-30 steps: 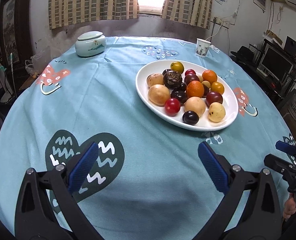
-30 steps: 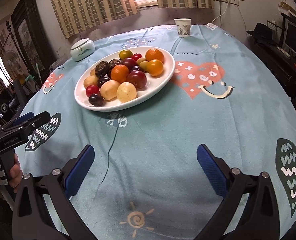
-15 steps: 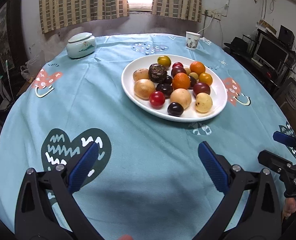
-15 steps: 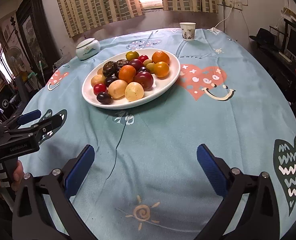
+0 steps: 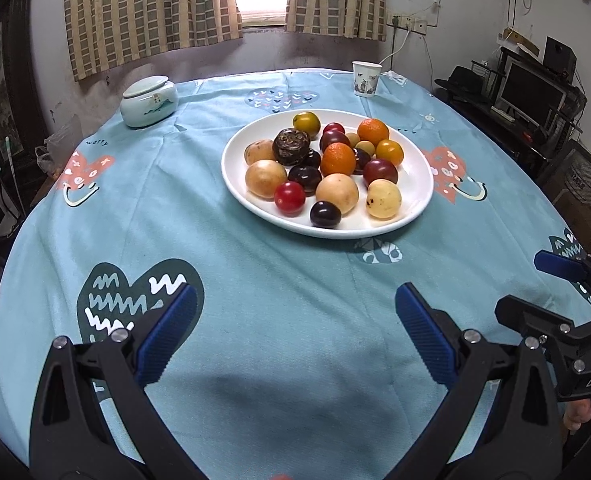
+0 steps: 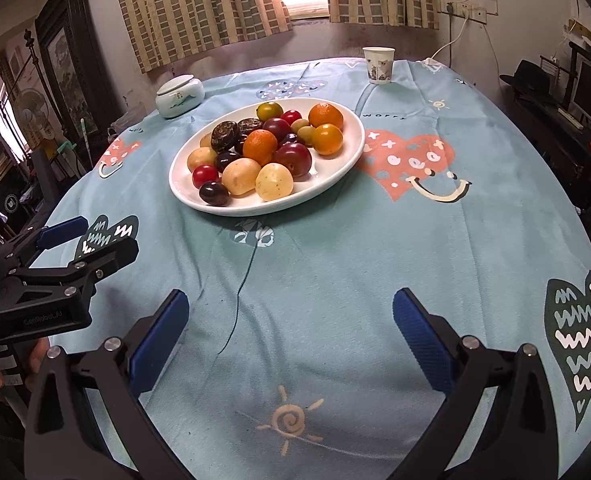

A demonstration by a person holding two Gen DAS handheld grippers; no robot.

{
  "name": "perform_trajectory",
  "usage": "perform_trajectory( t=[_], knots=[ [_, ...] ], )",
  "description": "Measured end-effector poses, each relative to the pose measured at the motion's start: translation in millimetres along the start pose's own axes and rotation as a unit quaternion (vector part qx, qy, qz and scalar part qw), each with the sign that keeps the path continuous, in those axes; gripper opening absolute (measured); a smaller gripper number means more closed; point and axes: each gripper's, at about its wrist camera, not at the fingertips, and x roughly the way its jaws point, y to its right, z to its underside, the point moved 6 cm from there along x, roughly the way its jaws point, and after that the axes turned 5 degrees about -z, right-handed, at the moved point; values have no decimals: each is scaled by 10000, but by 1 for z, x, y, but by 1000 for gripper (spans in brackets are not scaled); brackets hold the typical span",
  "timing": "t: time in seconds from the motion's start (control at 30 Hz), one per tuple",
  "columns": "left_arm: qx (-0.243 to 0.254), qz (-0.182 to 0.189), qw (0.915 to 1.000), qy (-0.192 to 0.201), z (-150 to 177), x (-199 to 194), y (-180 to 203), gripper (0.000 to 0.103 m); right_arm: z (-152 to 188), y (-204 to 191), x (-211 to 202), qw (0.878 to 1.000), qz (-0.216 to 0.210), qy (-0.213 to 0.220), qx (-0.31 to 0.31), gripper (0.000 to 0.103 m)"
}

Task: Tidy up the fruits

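The white plate point(image 5: 419, 184) of fruits point(image 5: 337, 160) sits mid-table on the blue tablecloth point(image 5: 255, 280), well ahead of both grippers. The left gripper point(image 5: 295, 320) and right gripper point(image 6: 289, 318) hover near the table's edge, jaws spread wide and holding nothing (the plate lies far beyond the blue pads point(image 6: 159, 340)).

The white oval plate of fruit point(image 5: 417, 200) point(image 6: 347, 160) is seen toward 12 o'clock, well off, by both wrist views.
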Motion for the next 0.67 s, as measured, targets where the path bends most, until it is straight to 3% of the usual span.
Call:
perform_trajectory(
  t=[0.67],
  knots=[
    [5,194,9998,-53,2,-2,6,101,0,-2,1,10000,0,-8,14,102]
  ],
)
